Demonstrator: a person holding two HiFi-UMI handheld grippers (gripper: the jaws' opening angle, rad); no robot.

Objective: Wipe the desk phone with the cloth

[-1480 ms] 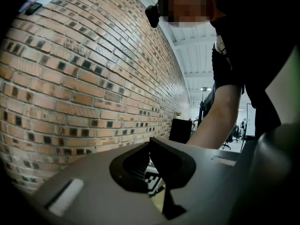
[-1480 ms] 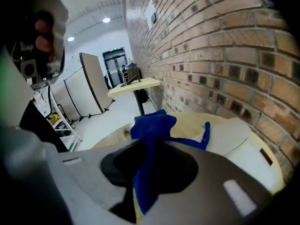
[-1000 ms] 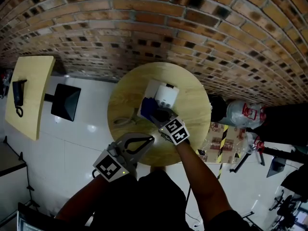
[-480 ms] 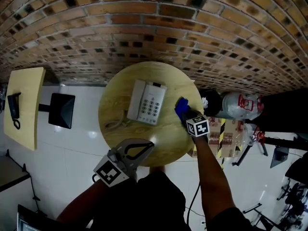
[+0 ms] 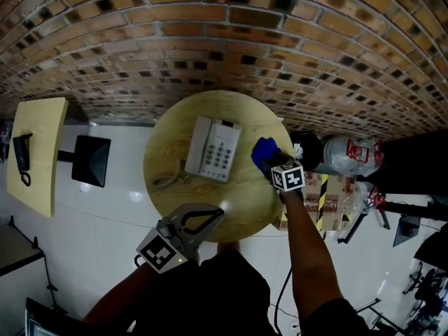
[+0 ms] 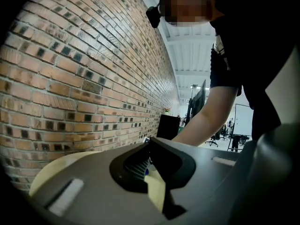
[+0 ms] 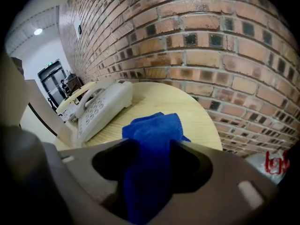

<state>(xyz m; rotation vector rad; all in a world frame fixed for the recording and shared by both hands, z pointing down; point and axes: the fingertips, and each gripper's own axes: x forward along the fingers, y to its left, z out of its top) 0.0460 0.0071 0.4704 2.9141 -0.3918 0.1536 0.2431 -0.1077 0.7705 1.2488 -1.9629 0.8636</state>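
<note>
Currently releasing with right gripper (image 5: 270,161): jaws just been opening, now apart, blue cloth (image 5: 263,150) slack between them on the worktop (image 5: 164,152), just right of desk phone (image 5: 214,150). Left gripper (image 5: 218,211) closed, empty, at near edge, farther from cloth.

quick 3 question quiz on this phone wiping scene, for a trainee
1. What lies between the right gripper's jaws?
2. In the head view, the blue cloth lies: A) left of the desk phone B) right of it C) on top of it
3. True or false: the round table stands beside a brick wall.

Key
1. The blue cloth, resting on the table; the jaws have just been opening.
2. B
3. True
</note>
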